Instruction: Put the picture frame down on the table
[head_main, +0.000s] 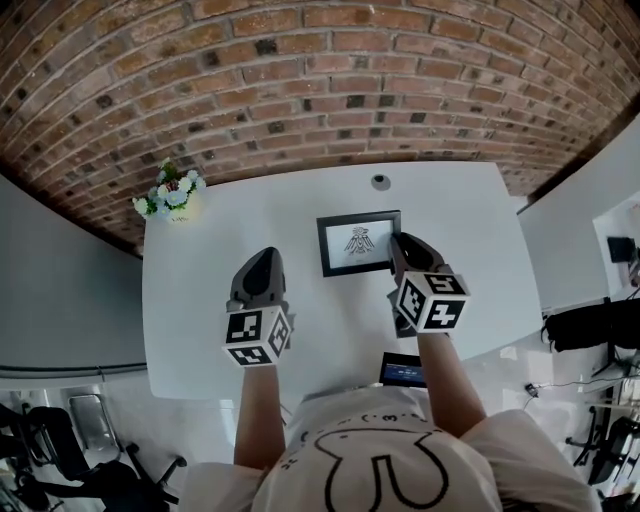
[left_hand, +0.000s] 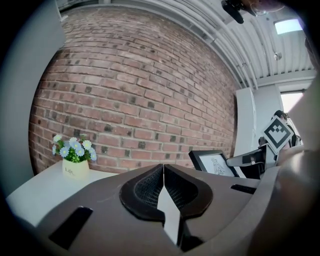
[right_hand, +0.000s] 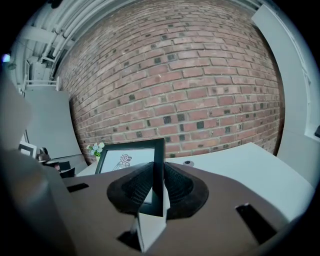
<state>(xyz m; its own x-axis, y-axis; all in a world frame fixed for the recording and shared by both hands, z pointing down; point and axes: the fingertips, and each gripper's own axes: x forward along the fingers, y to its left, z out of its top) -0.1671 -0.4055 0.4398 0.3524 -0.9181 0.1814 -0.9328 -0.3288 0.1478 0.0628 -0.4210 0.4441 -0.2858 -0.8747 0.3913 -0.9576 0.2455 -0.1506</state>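
— Right gripper (right_hand: 154, 186) is clamping the right edge of the picture frame (right_hand: 127, 156). Its jaws are pressing the black border from both sides.

— Yes, it is gripping there. The left gripper (left_hand: 163, 189) is holding nothing. Its jaws are lying together, and it is hovering over the table (head_main: 250, 215), left of the frame.

— Going from big to small: the brick wall (head_main: 320, 80) is standing behind, and the white table is stretching in front of it. Where is the frame sitting?

— It is hanging over the middle of the table, tilted, with the drawing facing up toward the person. I am not managing to tell whether its lower edge is touching the table.

— What else is standing there?

— A flower pot (head_main: 172, 197) is standing at the far left corner, well apart from the frame. A small round thing (head_main: 379, 181) is lying near the far edge, behind the frame.

— How is the frame going to handle?

— I am judging it light and stiff, but probably with glass in front, so fragile. The border is looking smooth, so it may be slipping. Being held at one side only, it may also be turning in the jaws. I am thinking the border is the right place to take it, never the glass.
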